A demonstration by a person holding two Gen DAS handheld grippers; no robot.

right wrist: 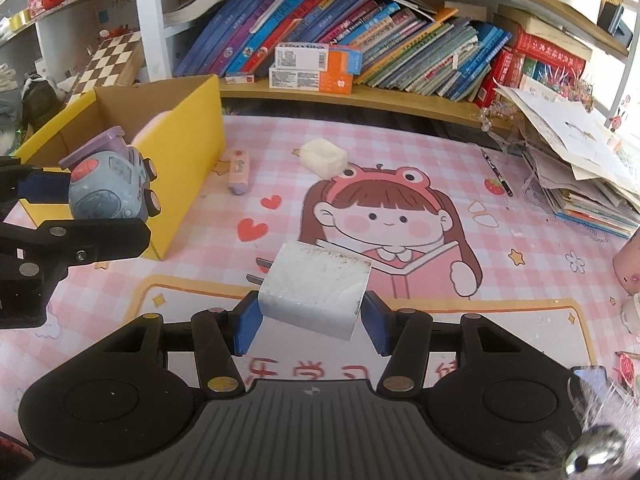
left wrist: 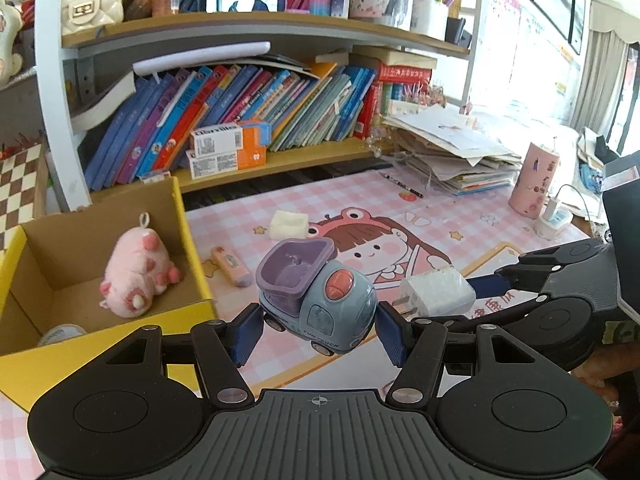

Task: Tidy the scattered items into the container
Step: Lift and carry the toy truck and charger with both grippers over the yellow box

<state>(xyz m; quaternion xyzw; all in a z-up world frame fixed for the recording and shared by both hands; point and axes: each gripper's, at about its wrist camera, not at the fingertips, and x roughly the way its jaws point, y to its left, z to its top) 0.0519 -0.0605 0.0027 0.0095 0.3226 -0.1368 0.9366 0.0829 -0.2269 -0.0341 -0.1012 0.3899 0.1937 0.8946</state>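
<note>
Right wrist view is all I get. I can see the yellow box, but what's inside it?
Observer: A pink plush toy lies on the floor of the yellow box.
Operator: Anything else in there?
Observer: A small white thing in the near corner; I can't tell what.
Operator: What's written on the truck?
Observer: The toy truck, clamped in the left tool, reads FUN TRUCK.

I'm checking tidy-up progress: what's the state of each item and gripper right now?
toy truck: held off the mat in the left gripper
charger plug: held in the right gripper
plush pig: inside the yellow box
white sponge block: on the mat
pink eraser: on the mat, beside the box
</note>
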